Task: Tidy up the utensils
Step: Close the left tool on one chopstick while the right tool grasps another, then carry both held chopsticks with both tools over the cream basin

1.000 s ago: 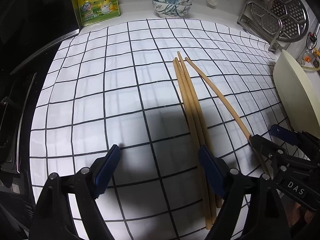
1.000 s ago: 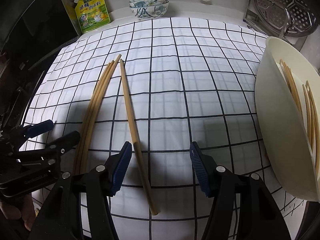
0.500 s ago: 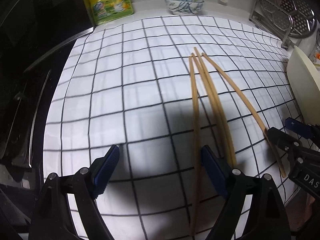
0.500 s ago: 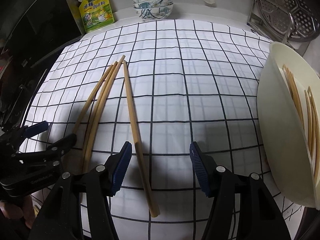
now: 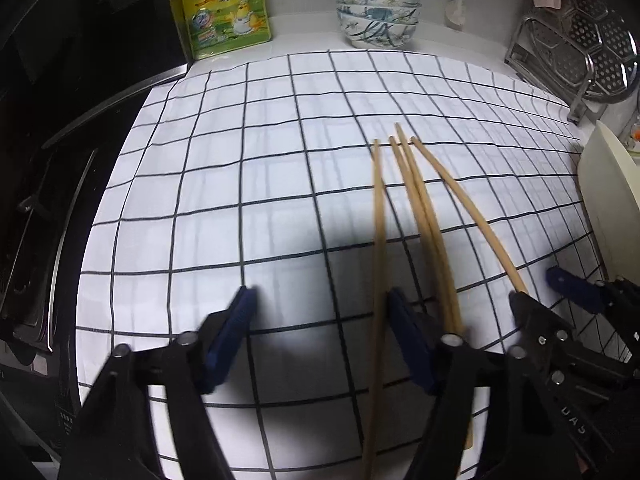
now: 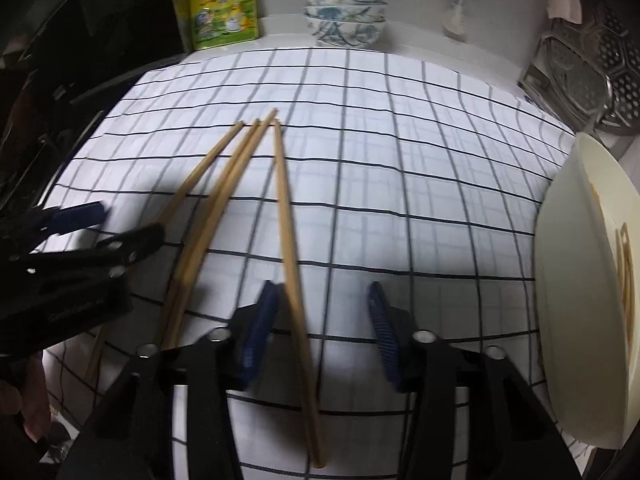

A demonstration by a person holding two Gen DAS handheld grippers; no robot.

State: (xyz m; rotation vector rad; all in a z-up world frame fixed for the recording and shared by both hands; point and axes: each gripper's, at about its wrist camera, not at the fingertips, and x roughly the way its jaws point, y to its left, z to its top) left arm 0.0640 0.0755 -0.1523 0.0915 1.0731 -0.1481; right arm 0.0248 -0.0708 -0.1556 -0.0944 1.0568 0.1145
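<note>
Four wooden chopsticks lie on the black-and-white checked cloth. One chopstick runs between the fingers of my left gripper, close to the right pad; the jaws are closing and neither pad presses on it. A pair of chopsticks passes under that right finger. The fourth chopstick lies between the closing jaws of my right gripper, against the left pad only. A cream holder at the right has several chopsticks in it.
Stacked patterned bowls and a yellow-green pouch stand at the back wall. A metal steamer rack fills the back right corner. A black stove borders the cloth on the left.
Both pairs of jaws have narrowed. One chopstick has parted from the bundle to the left and now lies between the left fingers. The right jaws have closed in around the single chopstick.
</note>
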